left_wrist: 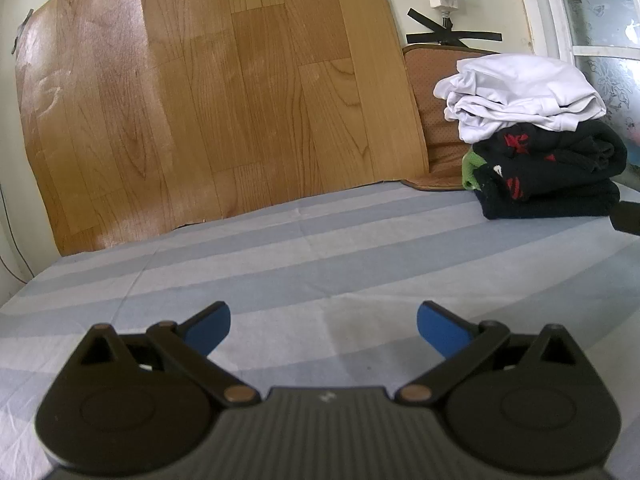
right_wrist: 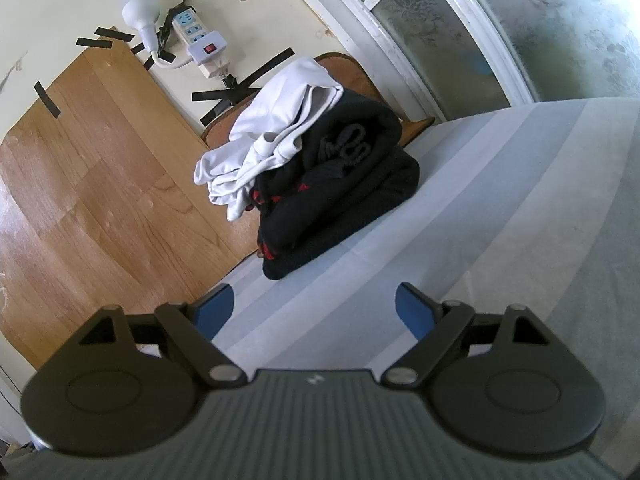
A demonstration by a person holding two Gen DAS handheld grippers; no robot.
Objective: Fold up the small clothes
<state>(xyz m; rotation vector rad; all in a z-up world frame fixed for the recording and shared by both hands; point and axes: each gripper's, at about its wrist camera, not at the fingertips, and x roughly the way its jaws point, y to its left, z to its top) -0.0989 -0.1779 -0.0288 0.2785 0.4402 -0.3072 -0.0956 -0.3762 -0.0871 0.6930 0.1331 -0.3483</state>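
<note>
A stack of folded clothes stands on the striped bed sheet [left_wrist: 320, 248]: a white garment [left_wrist: 520, 92] lies on top of a black garment with red marks [left_wrist: 552, 176]. The stack also shows in the right wrist view, white garment [right_wrist: 272, 132] over black garment [right_wrist: 340, 192]. My left gripper [left_wrist: 323, 326] is open and empty, low over the sheet, left of the stack. My right gripper [right_wrist: 314, 312] is open and empty, a short way in front of the stack. A dark tip of the right gripper [left_wrist: 628, 218] shows at the left wrist view's right edge.
A wood-pattern board [left_wrist: 208, 92] leans on the wall behind the bed. A brown cushion [left_wrist: 432, 96] stands behind the stack. A power strip [right_wrist: 200, 40] and a bulb [right_wrist: 140, 12] are taped to the wall. A frosted window [right_wrist: 460, 32] is at the right.
</note>
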